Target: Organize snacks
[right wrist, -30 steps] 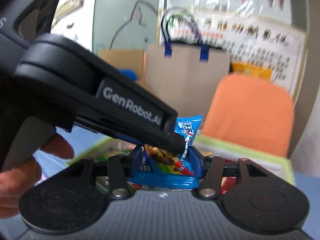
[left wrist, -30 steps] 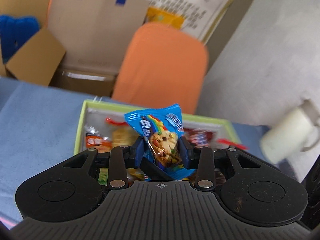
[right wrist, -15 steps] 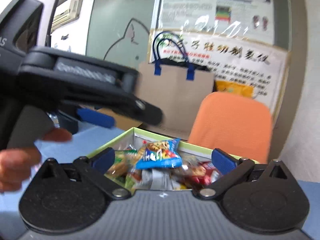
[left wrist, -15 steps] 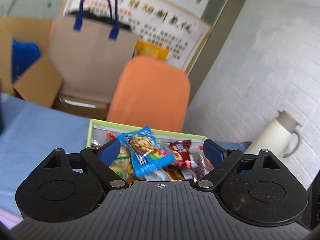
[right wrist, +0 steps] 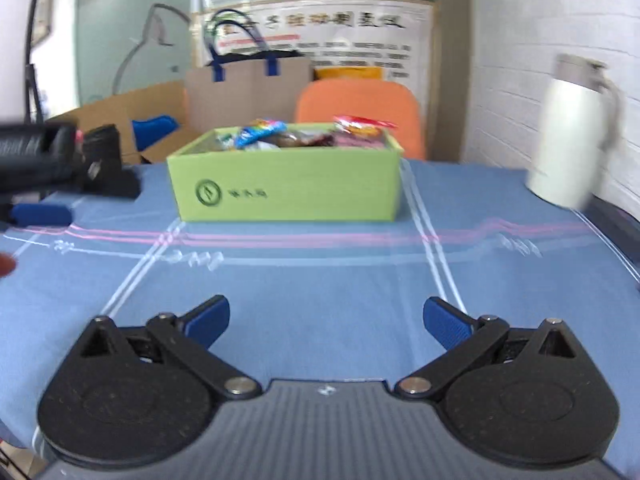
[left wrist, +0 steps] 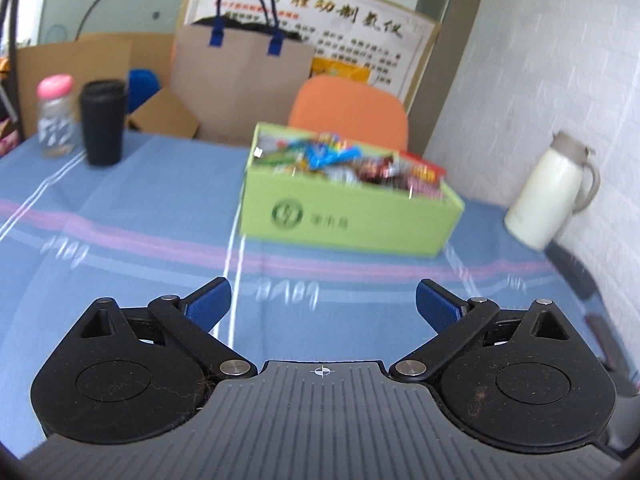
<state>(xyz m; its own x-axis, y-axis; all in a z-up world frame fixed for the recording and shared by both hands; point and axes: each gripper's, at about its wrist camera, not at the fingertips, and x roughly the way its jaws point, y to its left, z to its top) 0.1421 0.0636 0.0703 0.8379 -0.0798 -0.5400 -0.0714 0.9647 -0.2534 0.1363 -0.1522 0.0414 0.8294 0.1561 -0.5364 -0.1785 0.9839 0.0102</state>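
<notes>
Your fingers (left wrist: 208,300) stand wide and empty on both the left gripper (left wrist: 322,300) and the right gripper (right wrist: 326,320); the left jaws have just been opening. Earlier each gripped a blue cookie packet; now the snacks (left wrist: 340,162) lie in the green box (right wrist: 288,184) on the tablecloth (right wrist: 320,288), well ahead. Motion blur obscures the wrappers. Only the left view shows the black cup (left wrist: 102,122).
</notes>
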